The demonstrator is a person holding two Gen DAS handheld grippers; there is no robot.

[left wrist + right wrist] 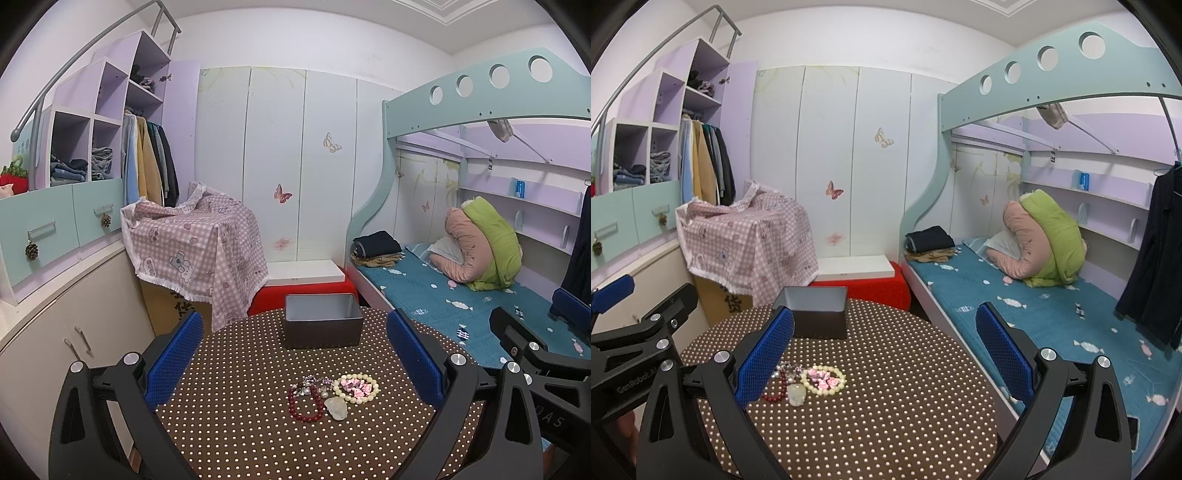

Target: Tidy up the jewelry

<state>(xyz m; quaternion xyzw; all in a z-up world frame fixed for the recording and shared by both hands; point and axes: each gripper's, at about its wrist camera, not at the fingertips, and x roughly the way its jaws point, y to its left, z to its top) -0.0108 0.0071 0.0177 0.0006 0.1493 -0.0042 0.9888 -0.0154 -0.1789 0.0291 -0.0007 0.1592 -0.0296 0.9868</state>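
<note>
While both tools hang above it, the round table with the brown, white-dotted cloth (240, 424) fills the lower middle of both views, with a teal-sheeted bunk bed (443, 295) to its right and a box under a pink checked cloth (192, 243) behind it to the left. Left gripper (295, 356): black frame, blue ribbed pads, jaws spread wide, nothing between them, raised off the cloth and aimed across the table toward the far edge. Right gripper (886, 356): same build, jaws also wide apart and empty, held just to the right of the left one at about the same height; its black arm and one blue pad show at the right edge of the left wrist view, and the left tool shows at the left edge of the right wrist view.

Dark grey rectangular metal tin (323, 325) sits open and upright at the far side of the table, inside looks bare. Jewelry lies in one small cluster on the cloth, nearer the camera than the tin and well apart from it. Cream bead bracelet (355, 388) lies flat as a ring around a few pink pieces. Dark red bead bracelet (306, 402) is just left of it, also flat. Pale translucent stone pendant (337, 408) rests between the two at the near side. Small silver and pearl tangle (314, 384) sits at the far side, details too small to tell. In the right wrist view the left pad hides part of the red bracelet.
</note>
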